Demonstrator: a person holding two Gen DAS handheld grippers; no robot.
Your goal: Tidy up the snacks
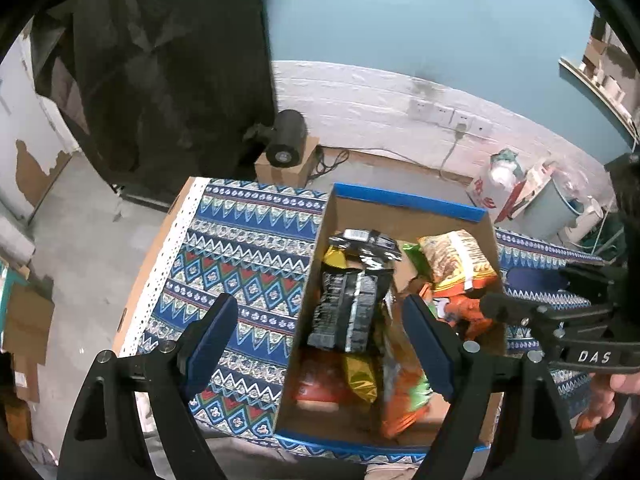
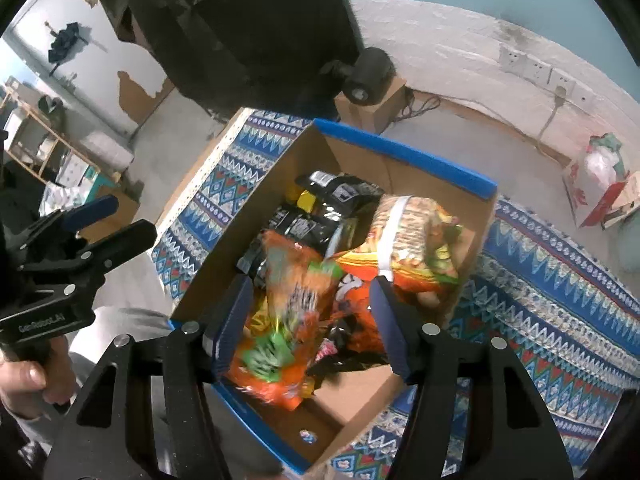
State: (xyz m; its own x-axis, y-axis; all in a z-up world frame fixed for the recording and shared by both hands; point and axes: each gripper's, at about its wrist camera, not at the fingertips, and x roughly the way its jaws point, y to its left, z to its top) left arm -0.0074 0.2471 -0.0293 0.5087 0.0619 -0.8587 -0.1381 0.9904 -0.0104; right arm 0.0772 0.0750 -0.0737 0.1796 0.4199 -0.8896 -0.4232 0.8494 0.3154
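**A:** Nearest the cameras, what are the grippers doing?

**B:** Both hang over the cardboard box [image 1: 400,208] on the patterned tabletop [image 1: 248,248]. The left gripper [image 1: 324,344] stands wide apart with nothing between its pads. The right gripper [image 2: 308,320] is parted too; a blurred orange and green snack bag [image 2: 280,312] sits in the gap over the box's near end, but the pads don't seem to press on it, so I judge it let go.

**A:** And further in?

**B:** Black packets [image 1: 348,308] lie along the left side, a yellow and orange bag [image 1: 456,260] leans at the far right, and more orange wrappers [image 2: 356,300] lie between.

**A:** So how far along?

**B:** Well on, I'd say. Every snack visible is inside the box, none on the cloth. They lie heaped, so tidying may remain.
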